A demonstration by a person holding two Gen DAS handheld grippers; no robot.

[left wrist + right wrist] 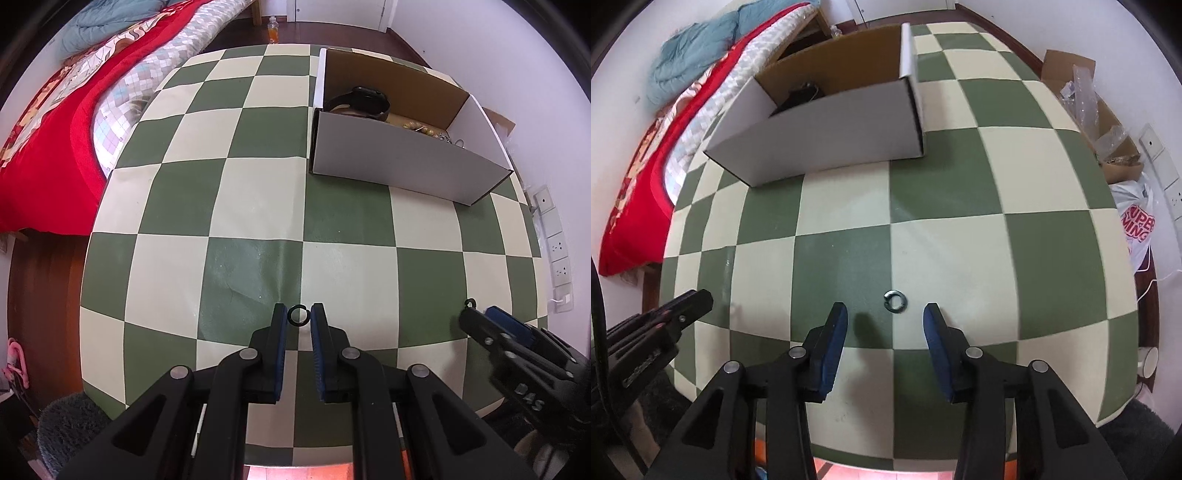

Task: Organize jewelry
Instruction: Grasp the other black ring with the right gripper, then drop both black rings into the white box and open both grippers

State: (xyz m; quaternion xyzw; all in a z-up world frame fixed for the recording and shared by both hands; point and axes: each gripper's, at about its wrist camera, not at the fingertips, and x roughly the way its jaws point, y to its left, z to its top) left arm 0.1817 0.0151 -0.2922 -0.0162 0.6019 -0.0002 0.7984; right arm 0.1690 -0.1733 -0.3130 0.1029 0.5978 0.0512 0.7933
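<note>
Left wrist view: left gripper [298, 317] nearest the lens, black arms, blue pads.
Left gripper fingers: narrow gap, small dark ring [297, 316] between the pad tips; ring looks touched on both sides, true pinch or bare contact not resolvable.
Dark ring position: at the fingertips, over a seam where green and cream squares of the checkered tablecloth [255, 206] meet; lifted or lying on the cloth, cannot tell.
Right gripper in left view: right gripper [476, 314] enters low at right, tips just beside a second ring [470, 303].
Right wrist view: right gripper [885, 314] fingers spread wide, nothing between the pads.
Silver ring: split ring [894, 301] flat on a green square, just ahead of the spread tips, roughly centred between them, touching neither.
Left gripper in right view: left gripper [698, 299] visible at left edge, tip only; jaw state not readable from here.
Cardboard box: white outside, brown inside, open top [406, 162] at the far right of the table; well apart from both rings.
Box contents: black wristwatch [364, 99] at the left end; beaded items [421, 128] and small metal pieces toward the right end, too small to name.
Beyond table: bed with red blanket [48, 147] on the left, orange bottle [273, 31] on the floor, wall sockets [557, 251] on the right.
</note>
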